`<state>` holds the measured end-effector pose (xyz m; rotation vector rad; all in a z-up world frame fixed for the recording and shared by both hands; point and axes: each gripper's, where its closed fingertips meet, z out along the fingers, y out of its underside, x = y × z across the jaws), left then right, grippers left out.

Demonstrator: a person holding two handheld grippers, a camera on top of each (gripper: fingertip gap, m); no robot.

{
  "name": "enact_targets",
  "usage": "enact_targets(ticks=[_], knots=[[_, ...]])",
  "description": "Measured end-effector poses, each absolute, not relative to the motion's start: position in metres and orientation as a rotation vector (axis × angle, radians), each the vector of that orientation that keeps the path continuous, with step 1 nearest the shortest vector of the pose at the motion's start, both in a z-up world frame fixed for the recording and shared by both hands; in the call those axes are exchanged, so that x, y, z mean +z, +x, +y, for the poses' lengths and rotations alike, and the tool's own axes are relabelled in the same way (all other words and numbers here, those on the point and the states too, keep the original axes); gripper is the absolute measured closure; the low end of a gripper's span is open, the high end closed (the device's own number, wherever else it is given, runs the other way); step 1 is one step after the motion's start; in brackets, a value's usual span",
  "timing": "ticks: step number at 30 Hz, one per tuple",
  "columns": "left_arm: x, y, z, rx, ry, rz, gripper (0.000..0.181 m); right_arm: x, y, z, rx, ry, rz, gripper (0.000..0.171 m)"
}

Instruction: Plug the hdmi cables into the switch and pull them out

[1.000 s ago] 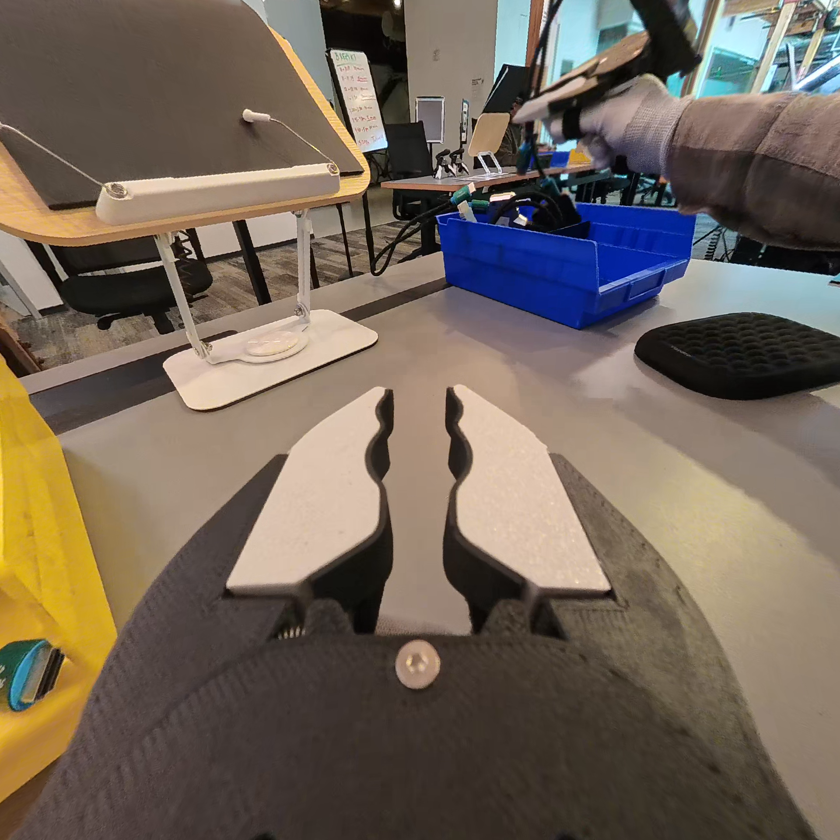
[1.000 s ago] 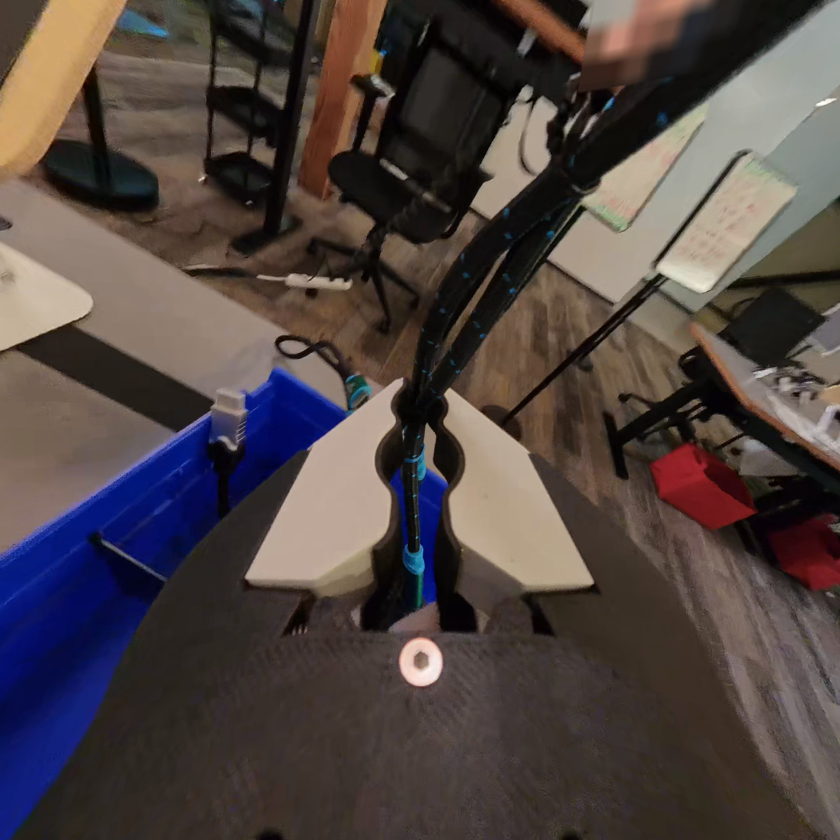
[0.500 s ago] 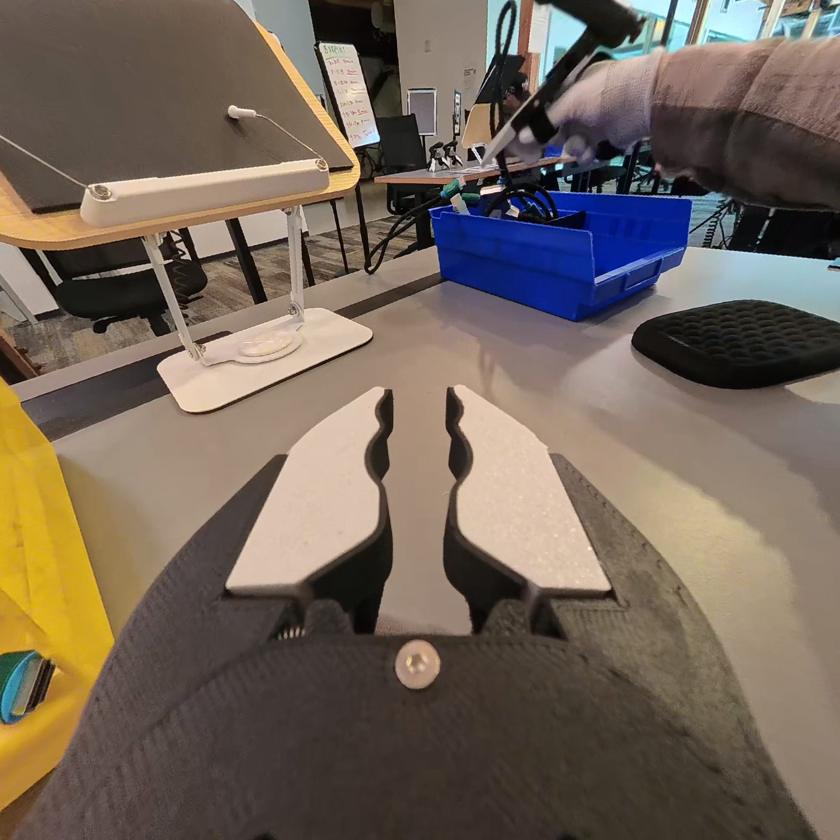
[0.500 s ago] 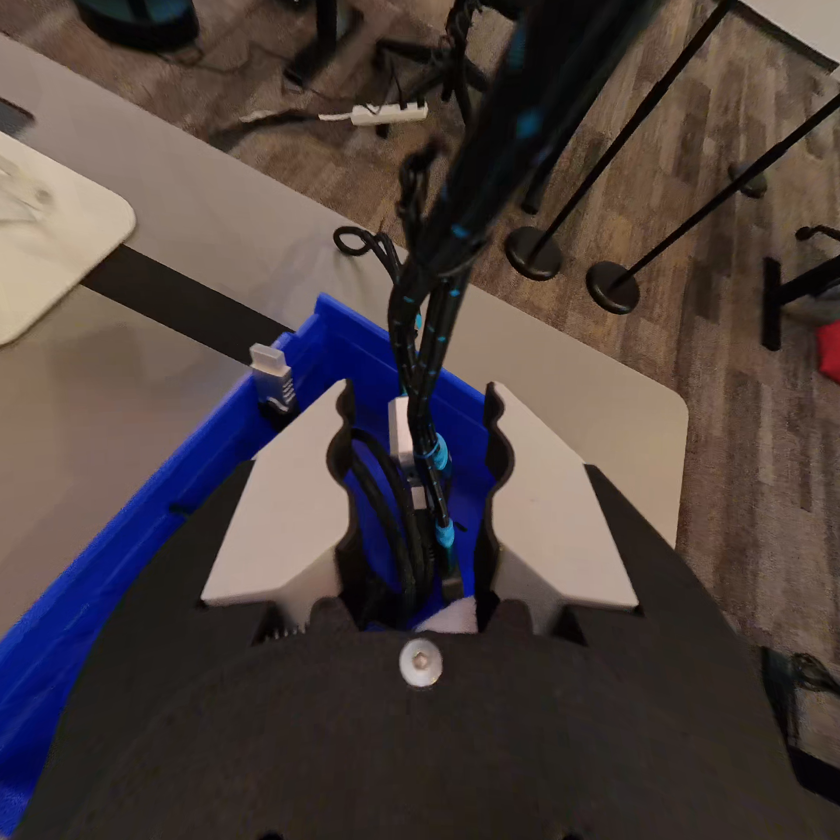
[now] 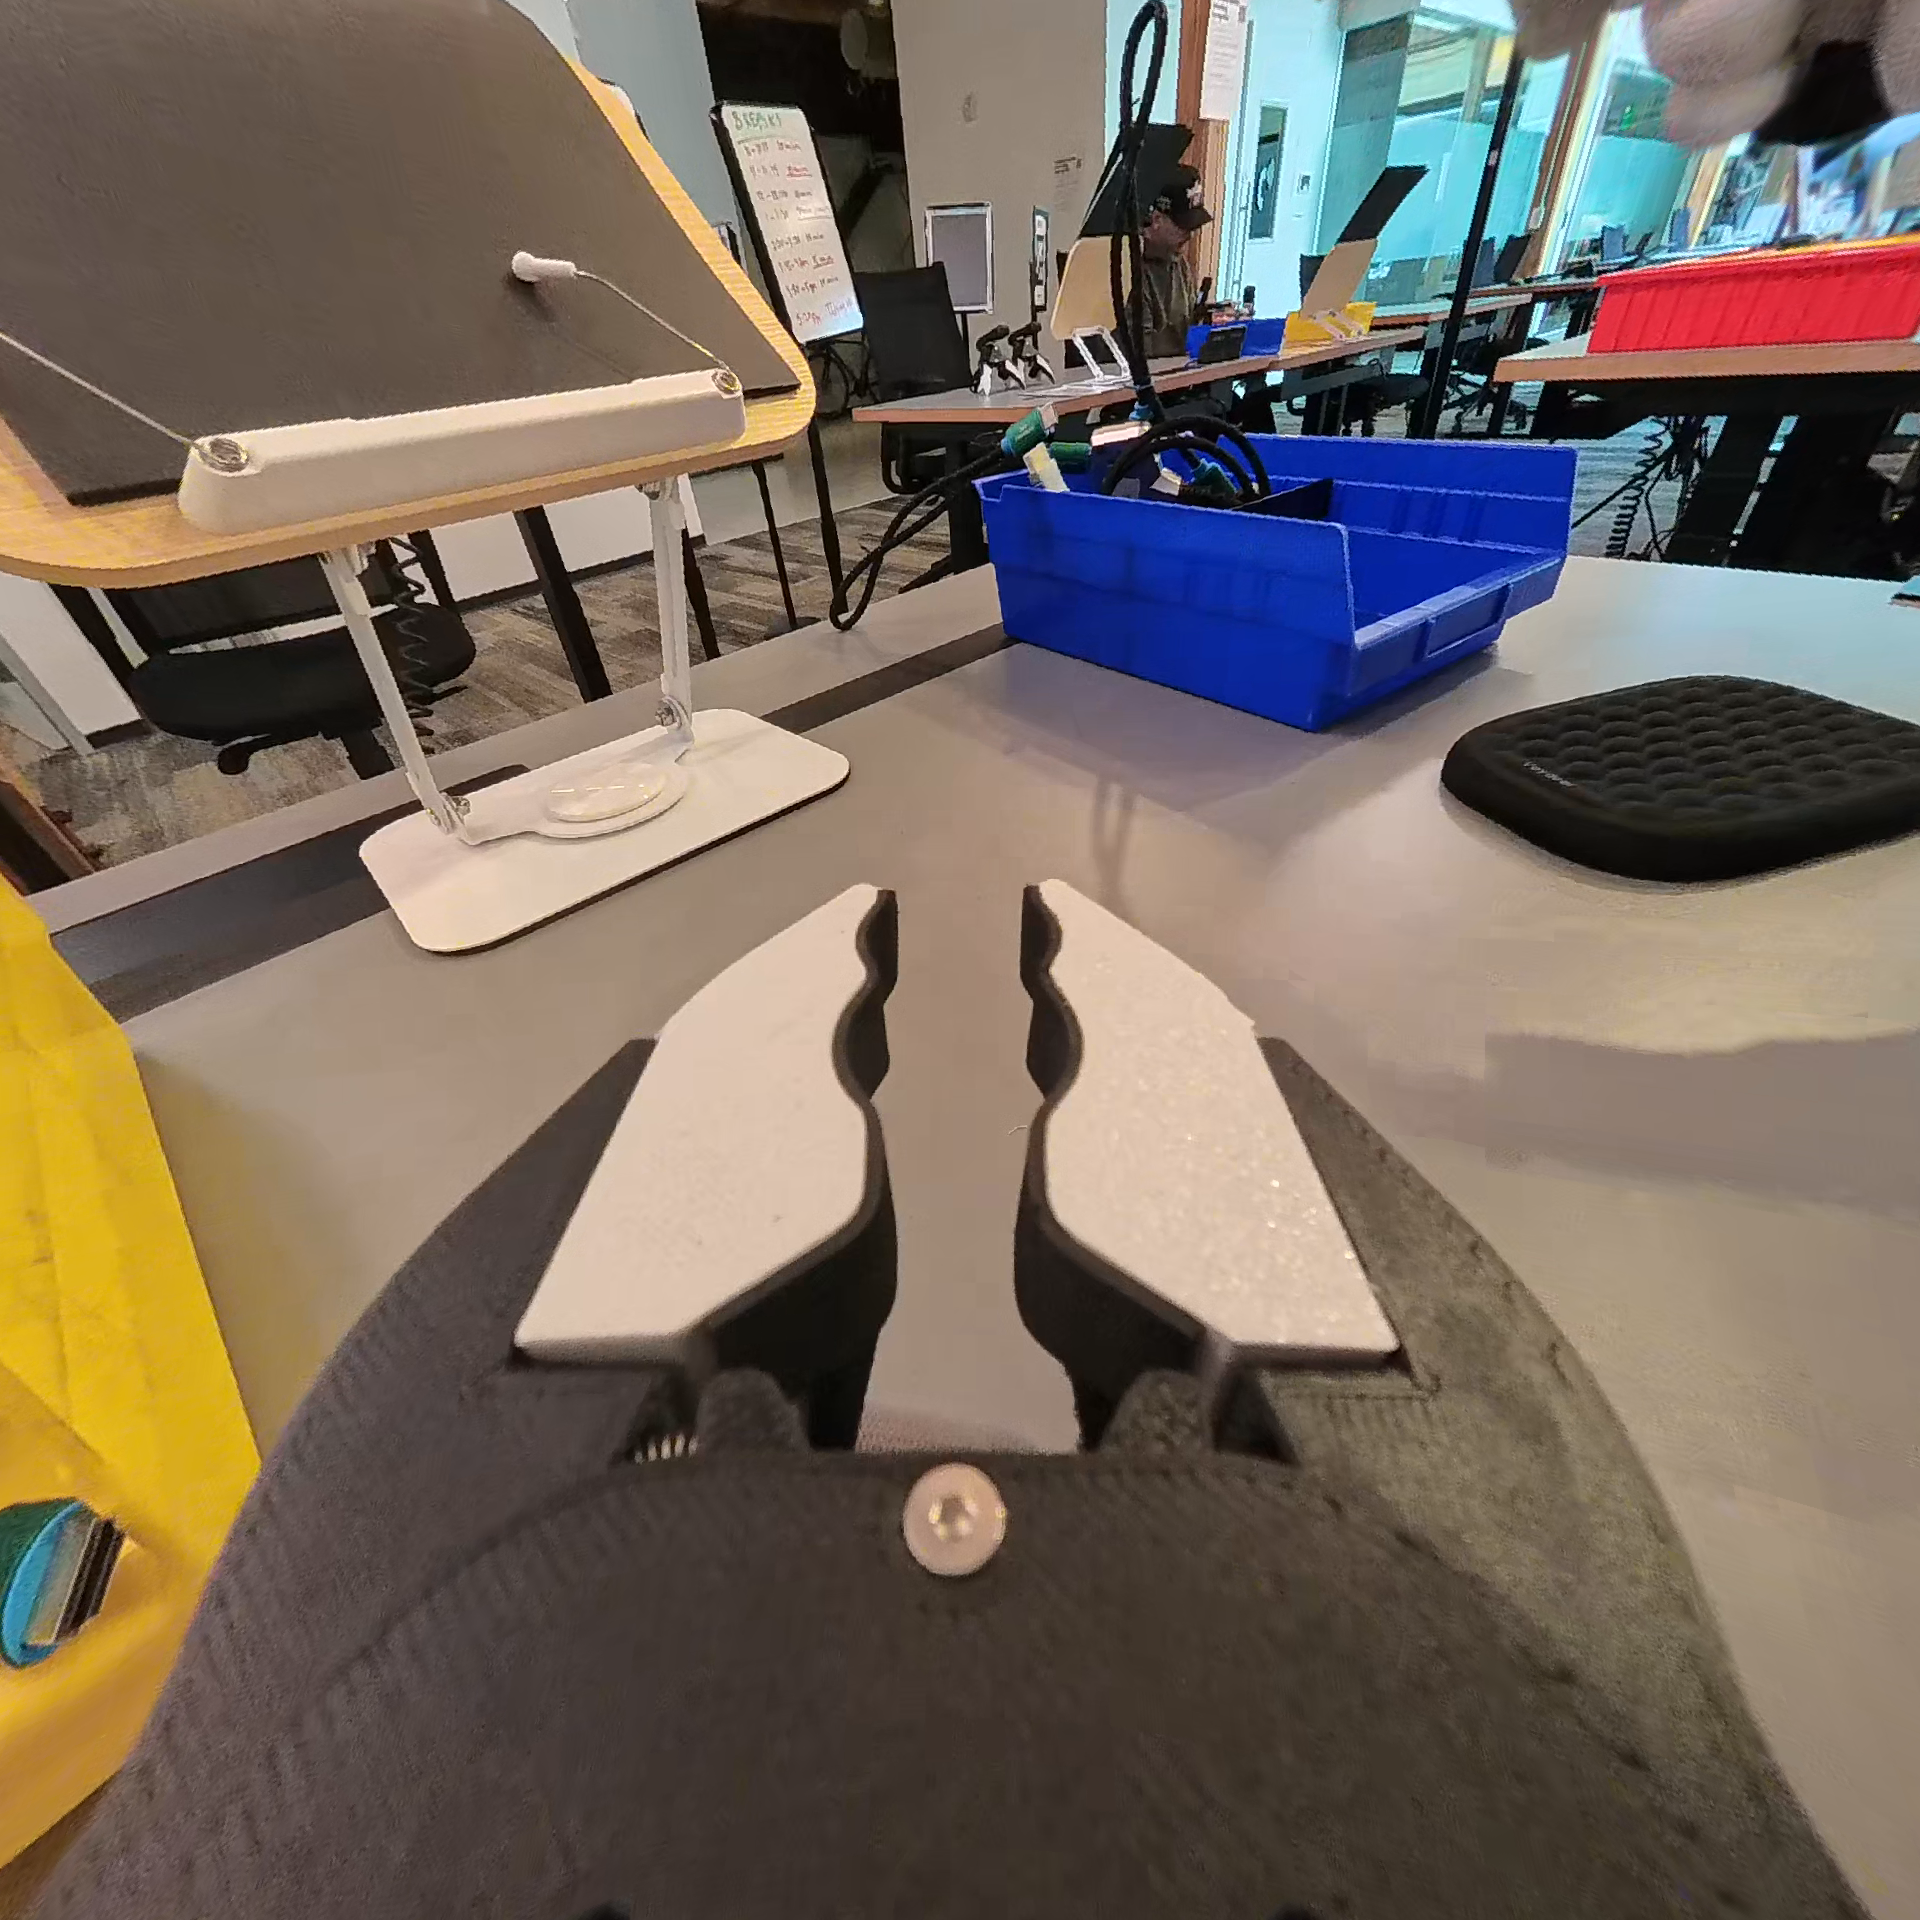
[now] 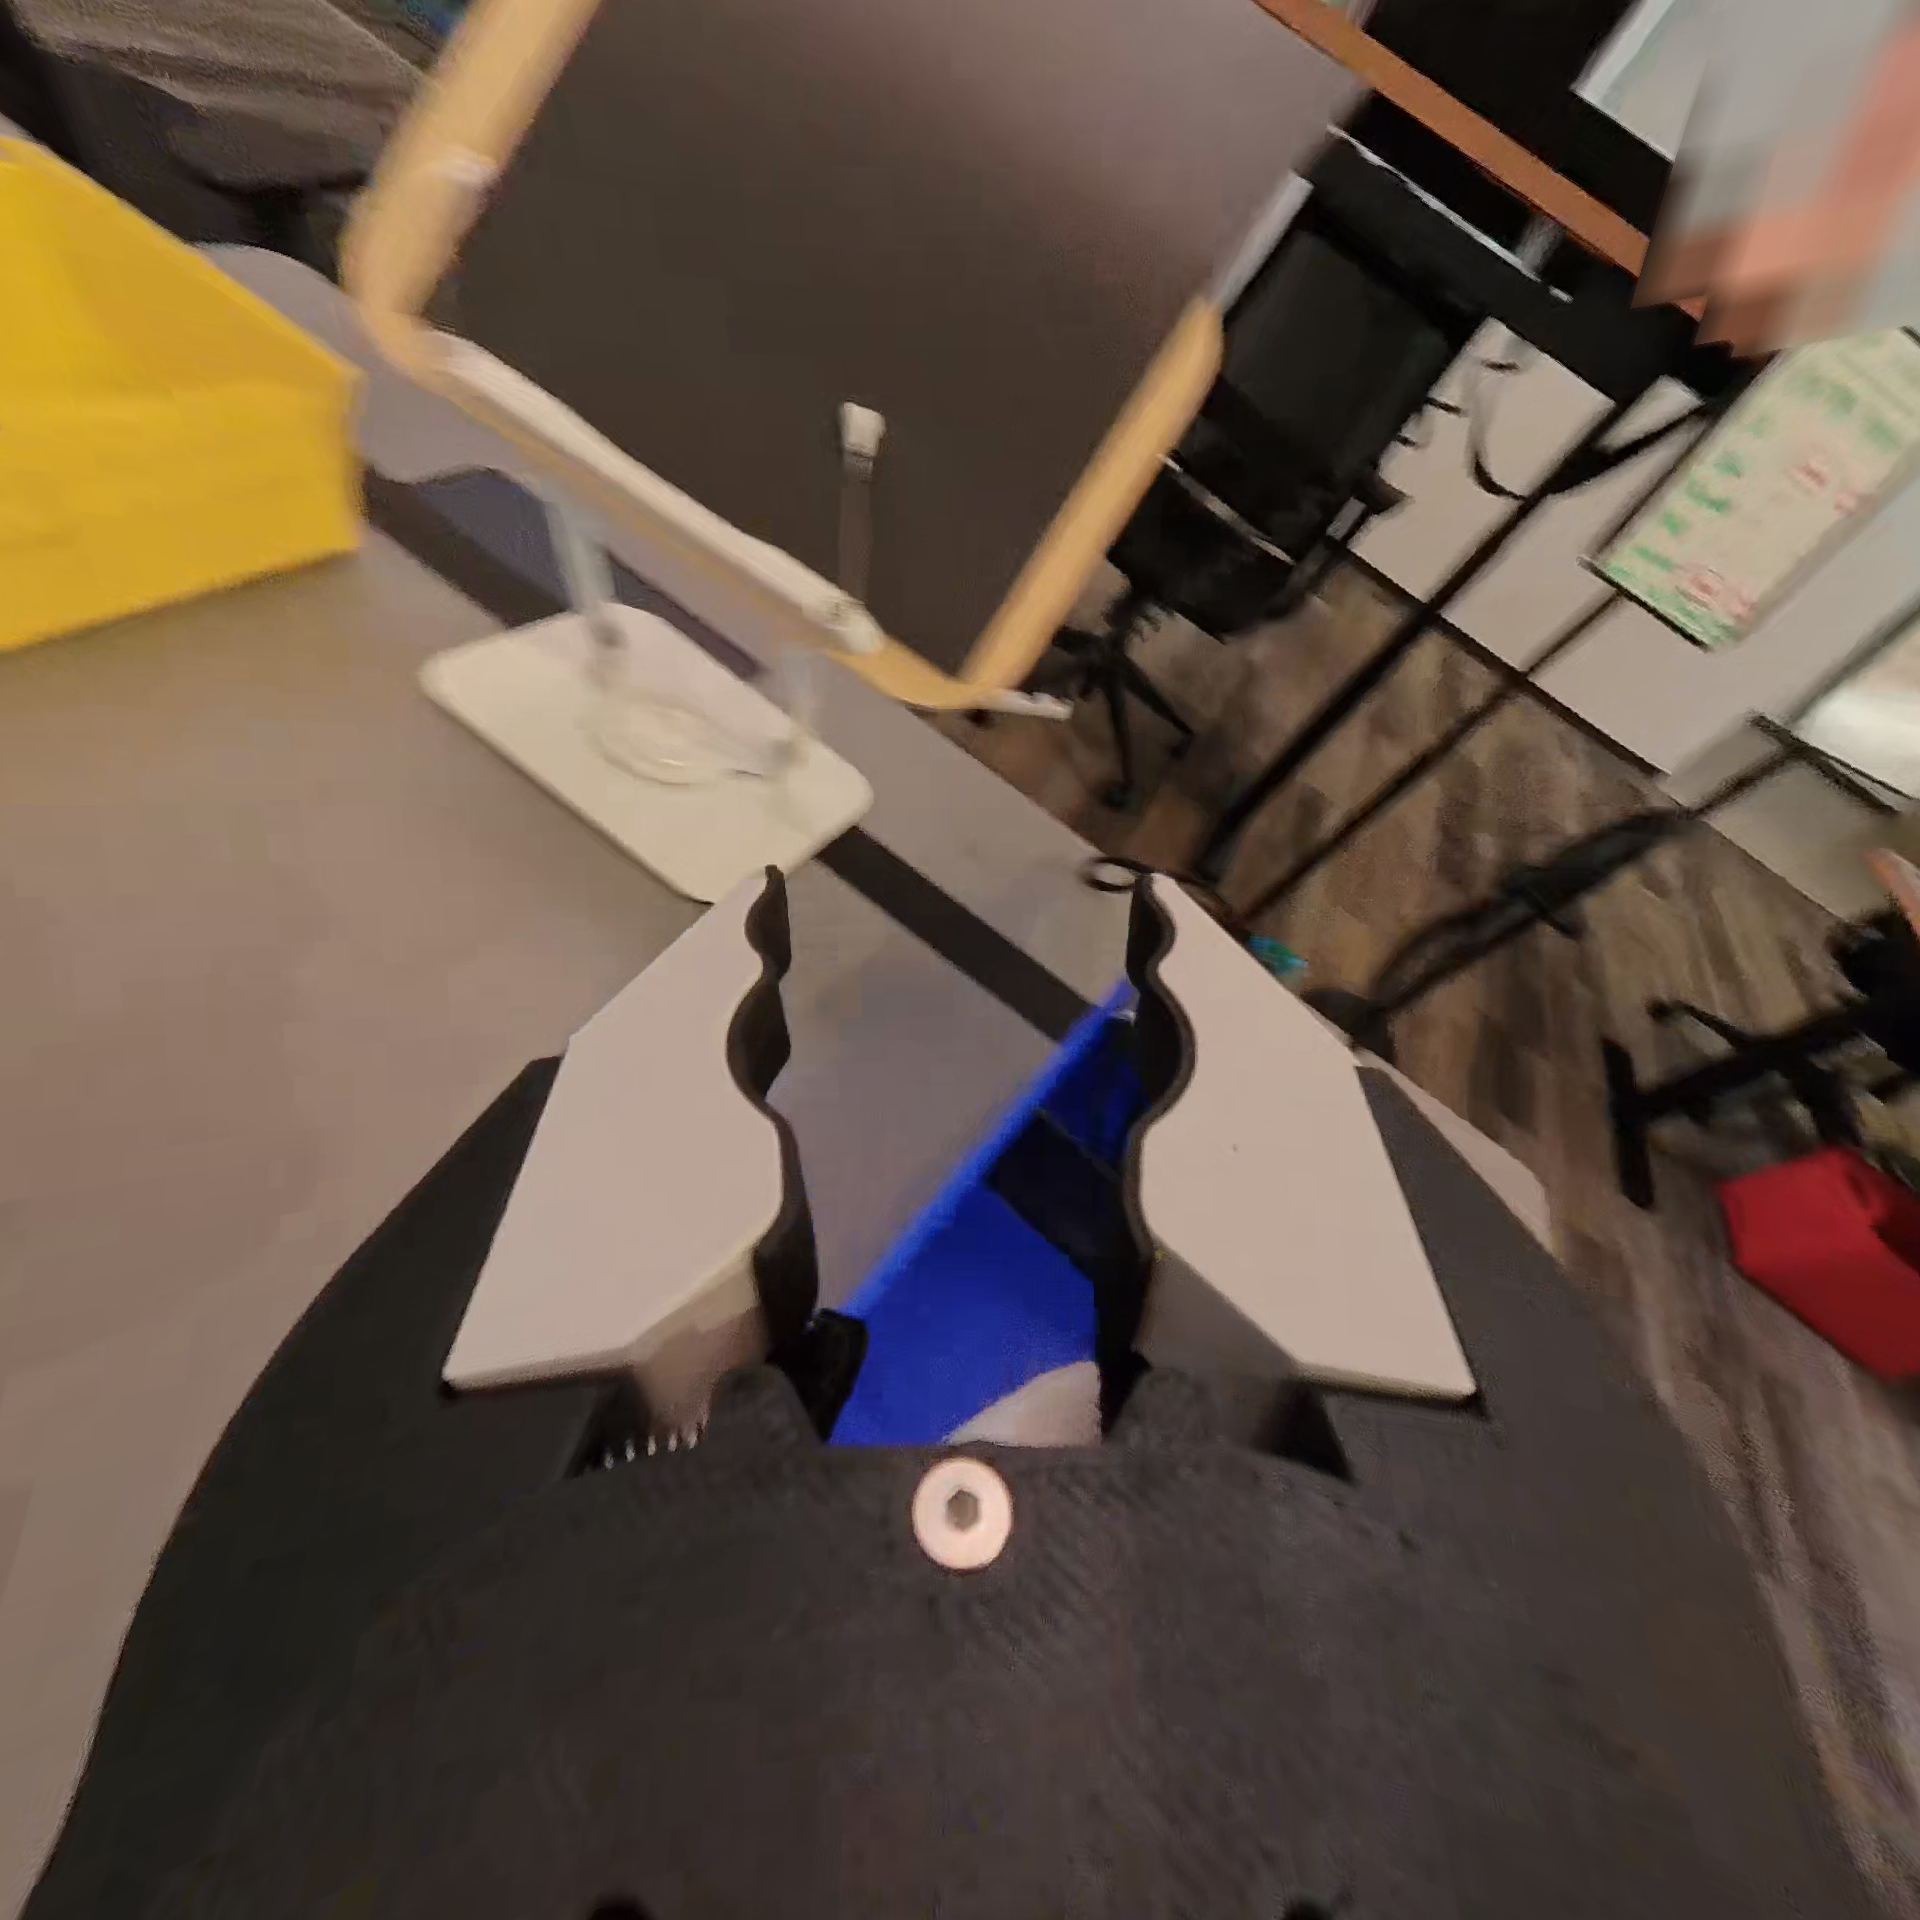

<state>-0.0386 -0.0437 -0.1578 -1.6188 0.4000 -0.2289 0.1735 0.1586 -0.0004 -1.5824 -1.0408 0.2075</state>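
Several black HDMI cables (image 5: pixel 1184 462) with green and silver plugs lie coiled in a blue bin (image 5: pixel 1278 613) at the far side of the grey table; one cable loop (image 5: pixel 1127 239) stands up above it. No switch shows clearly. My left gripper (image 5: pixel 954 904) hovers low over the table, its jaws a narrow gap apart and empty. My right gripper (image 6: pixel 956 894) is wide open and empty, above the bin's near corner (image 6: pixel 966 1299); this view is blurred. In the left wrist view only a blurred gloved hand (image 5: pixel 1725 62) shows at the top right.
A tilted board on a white stand (image 5: pixel 603 821) stands at the left; it also shows in the right wrist view (image 6: pixel 665 748). A black honeycomb pad (image 5: pixel 1694 769) lies at the right. A yellow bag (image 5: pixel 94 1195) is at the left edge (image 6: pixel 135 416). Chairs and desks stand beyond. Spacing between my two grippers at the tips: around 35 centimetres.
My right gripper was shut on the cable bundle, opened and let it go over the bin, then swung away towards the stand. My left gripper has stayed put.
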Motion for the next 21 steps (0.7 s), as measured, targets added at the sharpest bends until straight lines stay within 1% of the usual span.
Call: enact_targets(ticks=[4, 5, 7, 10, 12, 14, 15, 18, 21], knots=[[-0.157, -0.039, -0.044, -0.236, -1.618, 0.398, 0.159, -0.026, 0.121, 0.084, 0.419, -1.551, -1.070, 0.109], [-0.157, -0.039, -0.044, -0.238, -1.619, 0.398, 0.159, -0.038, 0.109, 0.071, 0.469, -1.555, -1.065, 0.111], [-0.158, -0.039, -0.043, -0.239, -1.623, 0.393, 0.159, -0.068, 0.085, 0.047, 0.572, -1.608, -1.086, 0.108], [-0.160, -0.038, -0.041, -0.249, -1.643, 0.401, 0.158, -0.096, 0.054, 0.018, 0.752, -1.647, -0.985, 0.111], [-0.162, -0.037, -0.040, -0.252, -1.659, 0.405, 0.158, -0.115, 0.046, 0.012, 0.746, -1.669, -0.890, 0.115], [-0.164, -0.036, -0.038, -0.258, -1.667, 0.409, 0.158, -0.132, 0.039, 0.001, 0.793, -1.670, -0.824, 0.123], [-0.165, -0.036, -0.037, -0.262, -1.676, 0.410, 0.158, -0.144, 0.035, -0.003, 0.793, -1.692, -0.839, 0.123], [-0.168, -0.033, -0.033, -0.270, -1.699, 0.418, 0.158, -0.168, 0.033, -0.007, 0.687, -1.715, -0.901, 0.128], [-0.168, -0.030, -0.031, -0.256, -1.694, 0.437, 0.158, -0.175, 0.039, -0.007, 0.562, -1.683, -0.954, 0.130]])
